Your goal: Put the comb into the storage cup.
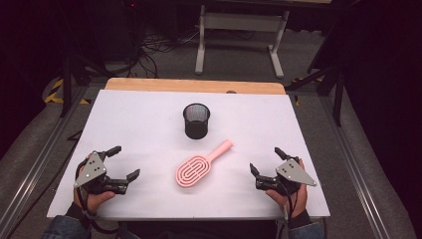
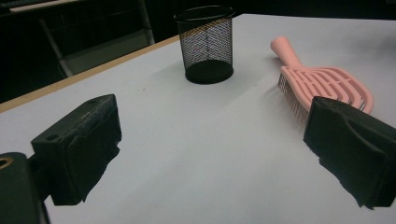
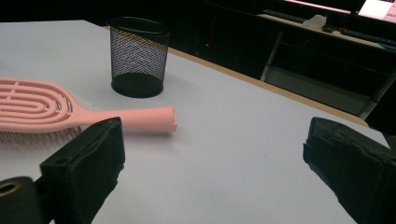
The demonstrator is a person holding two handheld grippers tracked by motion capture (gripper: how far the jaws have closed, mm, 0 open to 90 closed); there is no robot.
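Observation:
A pink hairbrush [image 1: 199,167] lies flat on the white table top [image 1: 149,119], bristles down, its handle pointing to the far right. Just beyond it a black mesh cup [image 1: 196,120] stands upright. My left gripper [image 1: 123,161] rests near the front left corner, open, nothing between its jaws. My right gripper [image 1: 266,159] sits near the front right, also open and holding nothing. From the left gripper view the hairbrush [image 2: 322,84] and the cup [image 2: 206,44] lie ahead; the right gripper view has the hairbrush [image 3: 70,109] at left and the cup [image 3: 138,56] behind it.
A wooden strip [image 1: 194,85] runs along the table's far edge. Past it stand a white frame [image 1: 239,35] and cables on the dark floor. Metal rails [image 1: 40,159] flank the table on both sides.

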